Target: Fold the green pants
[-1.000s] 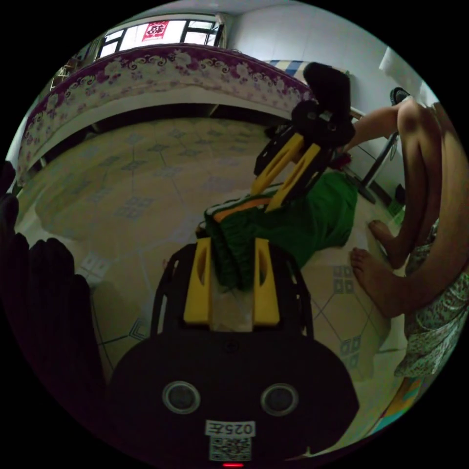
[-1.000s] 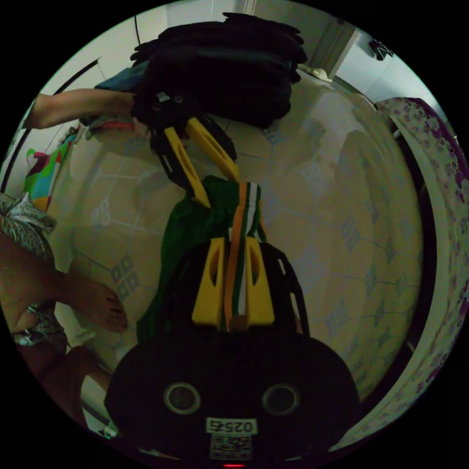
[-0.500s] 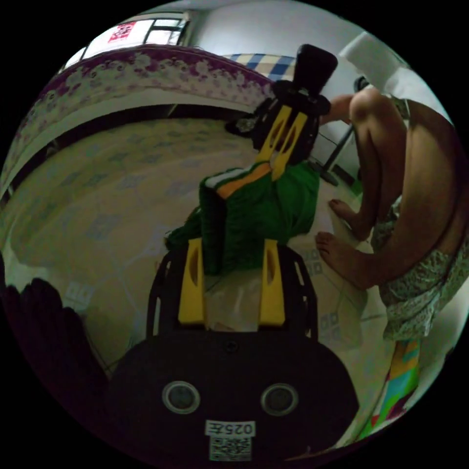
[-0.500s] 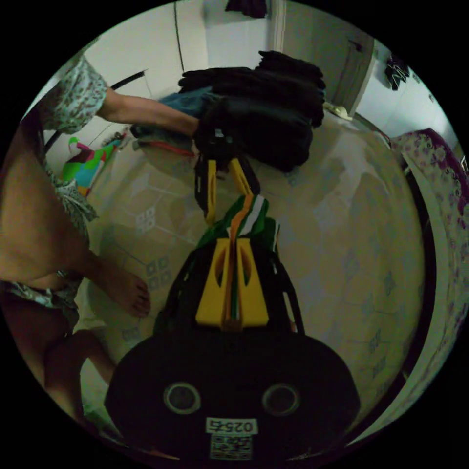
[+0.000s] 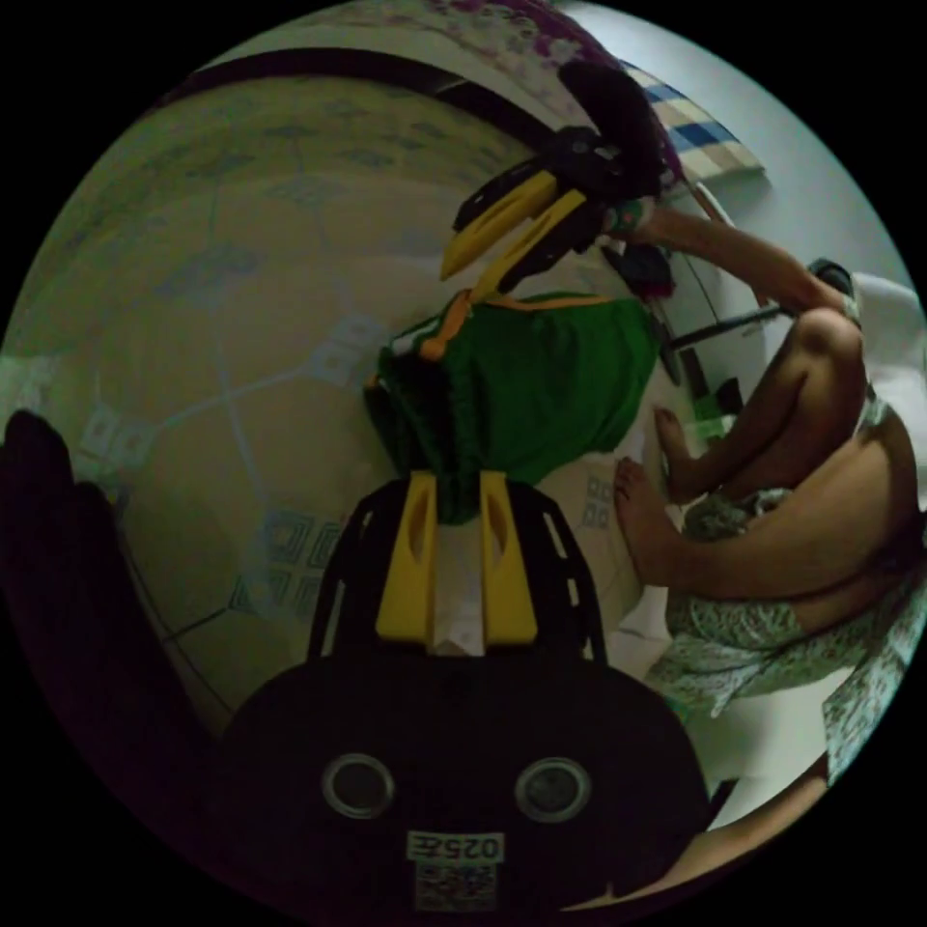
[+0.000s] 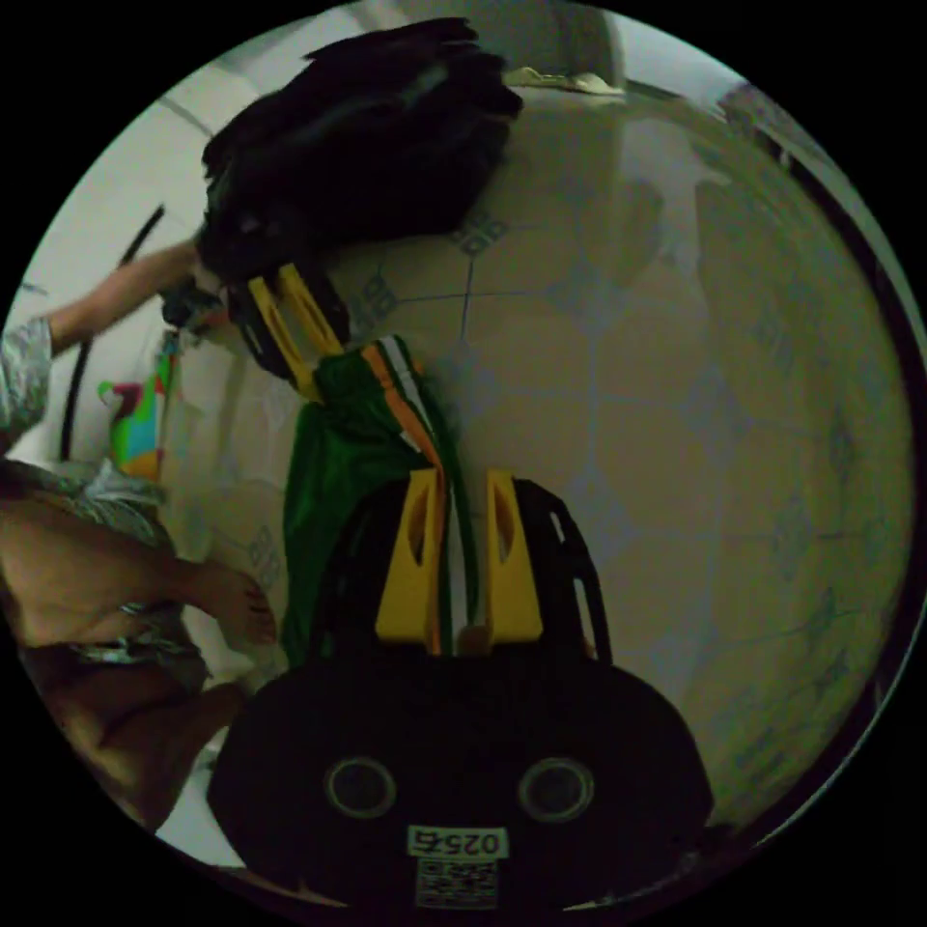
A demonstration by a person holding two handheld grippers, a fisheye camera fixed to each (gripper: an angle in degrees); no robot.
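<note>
hand-held gripper (image 5: pixel 454 488), green pants (image 5: pixel 541 386), tiled floor (image 5: pixel 222 290)

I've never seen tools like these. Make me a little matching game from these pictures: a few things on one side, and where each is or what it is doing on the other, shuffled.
Things:
1. left gripper
2. right gripper
3. green pants
4. pile of dark clothes

States:
A. lies on the tiled floor
B. hangs between the two tools, above the floor
C. shut on the striped band
D. shut on a bunched green edge

Pairs: 1-D, 2-C, 3-B, 4-A
</note>
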